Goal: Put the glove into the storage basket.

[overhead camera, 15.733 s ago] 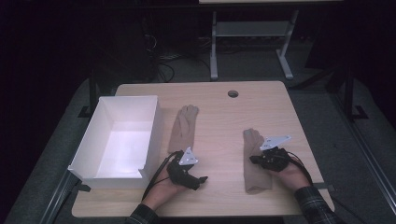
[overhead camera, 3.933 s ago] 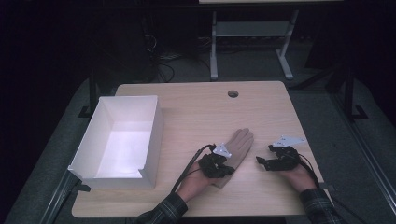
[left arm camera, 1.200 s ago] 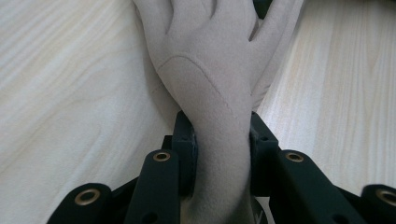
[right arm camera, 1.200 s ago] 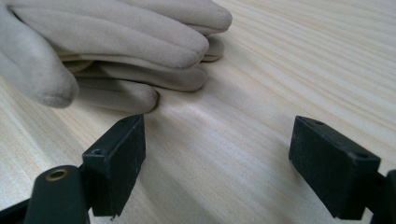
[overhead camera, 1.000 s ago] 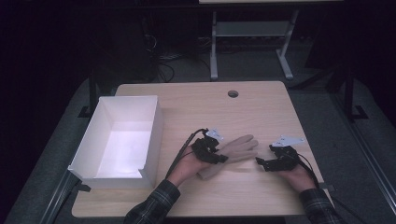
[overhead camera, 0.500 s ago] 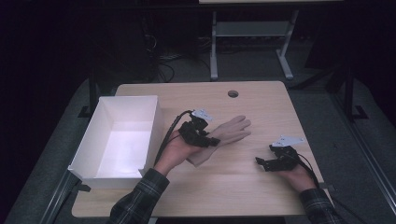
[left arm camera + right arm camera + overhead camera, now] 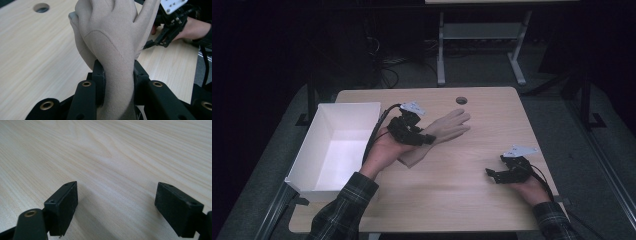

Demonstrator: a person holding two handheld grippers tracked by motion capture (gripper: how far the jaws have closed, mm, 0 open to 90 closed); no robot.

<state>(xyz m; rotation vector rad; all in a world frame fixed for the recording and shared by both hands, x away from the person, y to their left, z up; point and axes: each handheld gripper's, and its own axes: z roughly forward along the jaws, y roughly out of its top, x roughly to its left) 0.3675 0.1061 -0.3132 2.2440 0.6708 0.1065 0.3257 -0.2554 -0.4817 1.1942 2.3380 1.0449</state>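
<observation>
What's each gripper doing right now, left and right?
Left gripper: shut on the beige gloves, held above the table.
Right gripper: open, nothing between its jaws, low over the table.

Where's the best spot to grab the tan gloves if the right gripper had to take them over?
Probably the fingers end. The left gripper already clamps the gloves across the cuff, so the finger half sticks out free above the table. The right gripper, jaws open, could come from the glove tips' side and close across the flat palm, where the stacked fabric is thin.
</observation>
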